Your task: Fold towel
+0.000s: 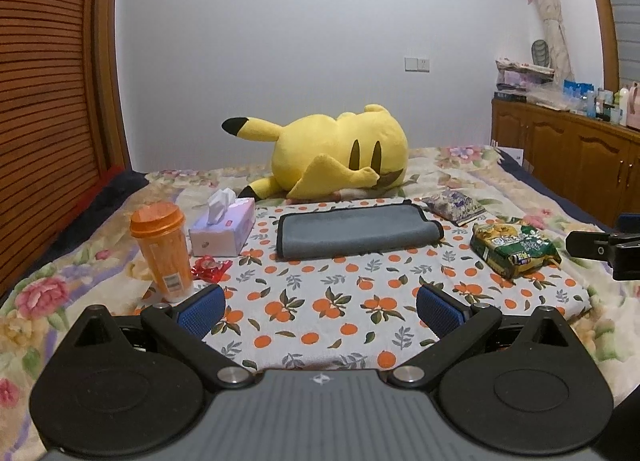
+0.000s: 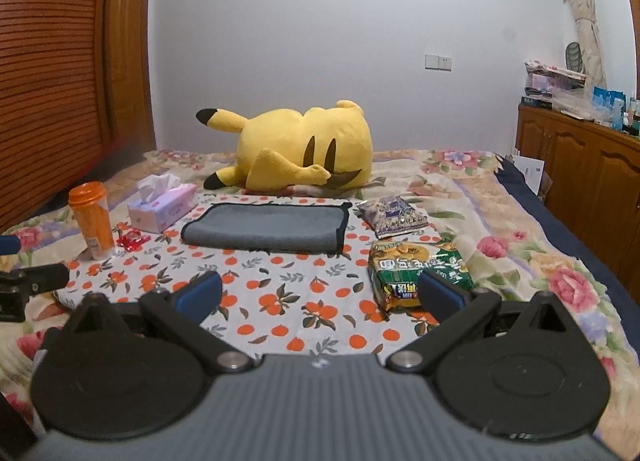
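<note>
A grey towel (image 1: pixel 352 231) with a black hem lies folded into a flat oblong on the orange-print cloth (image 1: pixel 320 301), well beyond both grippers. The right wrist view shows the same towel (image 2: pixel 266 229) ahead and to the left. My left gripper (image 1: pixel 320 311) hangs open over the cloth's near part, nothing between its blue pads. My right gripper (image 2: pixel 320 295) is open too, held above the cloth; its right finger overlaps a green snack bag (image 2: pixel 416 271). Part of the right gripper (image 1: pixel 600 249) shows at the right edge of the left wrist view.
A yellow plush toy (image 1: pixel 340 153) lies behind the towel. Left of the towel stand an orange cup (image 1: pixel 162 251), a tissue box (image 1: pixel 224 227) and a red wrapper (image 1: pixel 209 267). A purple snack bag (image 1: pixel 454 203) lies to the right. A wooden cabinet (image 1: pixel 568 157) lines the right wall.
</note>
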`<state>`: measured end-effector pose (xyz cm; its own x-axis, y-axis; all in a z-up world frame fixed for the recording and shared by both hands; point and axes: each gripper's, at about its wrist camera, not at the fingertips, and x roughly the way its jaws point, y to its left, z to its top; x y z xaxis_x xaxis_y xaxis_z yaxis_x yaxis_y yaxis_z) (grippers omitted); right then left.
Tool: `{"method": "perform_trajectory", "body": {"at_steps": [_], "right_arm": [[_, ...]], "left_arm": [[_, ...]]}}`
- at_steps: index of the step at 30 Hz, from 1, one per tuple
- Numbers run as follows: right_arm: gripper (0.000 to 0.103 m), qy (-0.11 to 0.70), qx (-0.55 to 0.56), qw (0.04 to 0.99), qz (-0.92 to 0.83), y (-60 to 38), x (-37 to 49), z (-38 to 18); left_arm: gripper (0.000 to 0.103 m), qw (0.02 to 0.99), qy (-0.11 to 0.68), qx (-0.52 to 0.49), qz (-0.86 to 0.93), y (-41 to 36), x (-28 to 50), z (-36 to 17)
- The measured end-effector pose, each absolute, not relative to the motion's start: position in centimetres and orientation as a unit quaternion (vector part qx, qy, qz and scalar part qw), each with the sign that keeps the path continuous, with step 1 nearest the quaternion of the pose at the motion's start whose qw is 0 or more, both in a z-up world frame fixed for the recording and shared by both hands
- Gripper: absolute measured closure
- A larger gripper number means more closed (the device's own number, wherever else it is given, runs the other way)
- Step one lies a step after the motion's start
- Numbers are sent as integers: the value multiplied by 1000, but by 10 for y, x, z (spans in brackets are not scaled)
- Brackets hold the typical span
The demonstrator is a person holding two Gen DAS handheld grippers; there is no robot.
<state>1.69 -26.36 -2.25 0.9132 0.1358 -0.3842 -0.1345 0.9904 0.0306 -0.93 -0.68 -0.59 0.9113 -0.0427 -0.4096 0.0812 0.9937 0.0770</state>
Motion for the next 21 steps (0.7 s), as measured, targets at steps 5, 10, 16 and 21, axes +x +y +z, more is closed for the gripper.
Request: {"method": "perform_trajectory", "body": {"at_steps": [5, 10, 16, 21], "right_arm": [[0, 186, 4, 980, 66, -265, 14, -21], [0, 178, 6, 982, 63, -267, 12, -20], [0, 177, 7, 982, 63, -267, 12, -20], [0, 177, 7, 982, 63, -267, 12, -20]], "left_arm": [[0, 978, 202, 43, -30, -5, -9, -5], [0, 979, 200, 40, -29, -4, -9, -4], [0, 978, 200, 41, -30, -4, -8, -4], [0, 978, 200, 40, -29, -4, -8, -4]]}}
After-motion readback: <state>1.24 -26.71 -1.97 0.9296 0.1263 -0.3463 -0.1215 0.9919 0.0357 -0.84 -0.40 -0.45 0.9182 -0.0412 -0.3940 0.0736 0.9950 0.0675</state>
